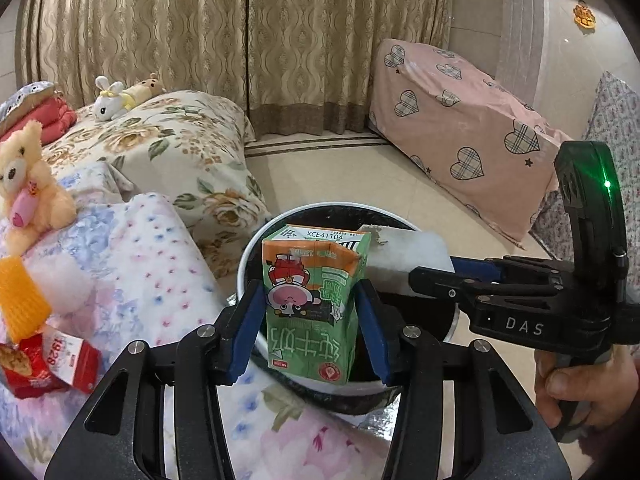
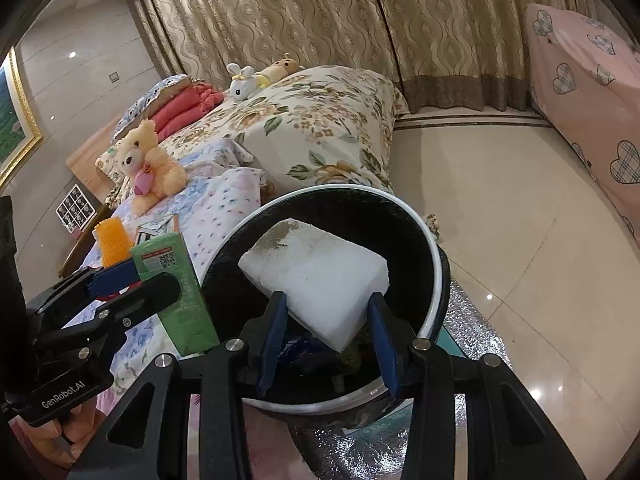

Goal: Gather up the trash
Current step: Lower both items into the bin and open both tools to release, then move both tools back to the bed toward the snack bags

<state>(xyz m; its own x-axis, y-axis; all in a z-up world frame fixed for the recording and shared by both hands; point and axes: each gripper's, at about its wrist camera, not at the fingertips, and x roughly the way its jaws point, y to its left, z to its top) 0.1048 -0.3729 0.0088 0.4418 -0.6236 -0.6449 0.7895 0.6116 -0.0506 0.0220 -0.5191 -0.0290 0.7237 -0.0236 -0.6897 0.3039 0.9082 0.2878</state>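
My left gripper (image 1: 310, 332) is shut on a green milk carton (image 1: 314, 304), held upside down over the near rim of a black trash bin with a white rim (image 1: 246, 256). My right gripper (image 2: 328, 340) is shut on a white foam block (image 2: 320, 280) and holds it over the bin's mouth (image 2: 434, 256). The carton also shows in the right wrist view (image 2: 180, 292), left of the bin, with the left gripper (image 2: 132, 280) on it. The right gripper (image 1: 432, 280) and foam block (image 1: 408, 256) show in the left wrist view behind the carton.
On the bed left of the bin lie an orange foam net (image 1: 20, 300), a red snack packet (image 1: 44, 364) and a plush bear (image 1: 28, 188). A flowered quilt (image 1: 168, 148) lies beyond. A pink covered sofa (image 1: 460, 128) stands across the tiled floor (image 2: 500, 200).
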